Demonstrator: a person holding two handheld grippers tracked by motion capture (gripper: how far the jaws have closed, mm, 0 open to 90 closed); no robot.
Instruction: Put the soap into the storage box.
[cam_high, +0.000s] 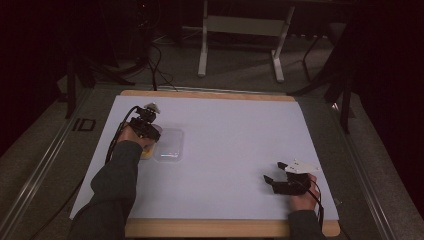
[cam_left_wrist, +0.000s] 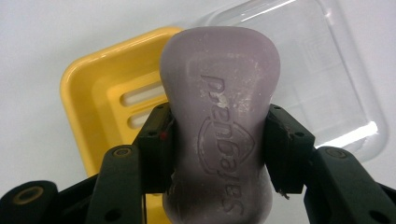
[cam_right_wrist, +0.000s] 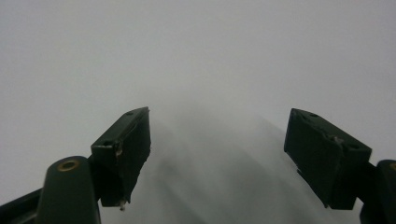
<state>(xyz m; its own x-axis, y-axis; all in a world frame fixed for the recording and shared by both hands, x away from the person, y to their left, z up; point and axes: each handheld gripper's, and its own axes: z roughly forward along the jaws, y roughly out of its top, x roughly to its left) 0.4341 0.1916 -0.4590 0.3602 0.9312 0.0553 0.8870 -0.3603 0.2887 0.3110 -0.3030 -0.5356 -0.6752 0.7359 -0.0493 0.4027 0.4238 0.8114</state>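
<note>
In the high view the left gripper (cam_high: 146, 127) is covering most of what it is working over: only a sliver of the yellow soap dish (cam_high: 146, 153) is peeking out beside the person's sleeve (cam_high: 117, 175), and the soap itself is too hidden there to make out. Just right of it the clear lid (cam_high: 170, 145) is lying flat on the white sheet (cam_high: 225, 150), faint and hard to trace against it.

The left gripper view is giving the detail. The left gripper (cam_left_wrist: 218, 149) is squeezing a bar of soap (cam_left_wrist: 219, 107) across its narrower waist, both black pads pressing its sides. The bar is a dull mauve, matte, rounded at the corners, with an embossed crest and lettering reading upside down and flecks of white residue. Its long axis is running along the jaws, its far end pointing away from the camera; its near end is cut off at the bottom edge. Beneath it the soap dish (cam_left_wrist: 93, 93) is showing glossy yellow plastic with slotted drains, partly covered by the bar. The lid (cam_left_wrist: 327, 79) is transparent, rounded-rectangular, catching a glare.

Well apart, toward the near right of the sheet, the right gripper (cam_high: 276, 171) is resting with jaws spread wide around nothing; in its own view the right gripper (cam_right_wrist: 217, 154) is facing blurred, featureless white.
</note>
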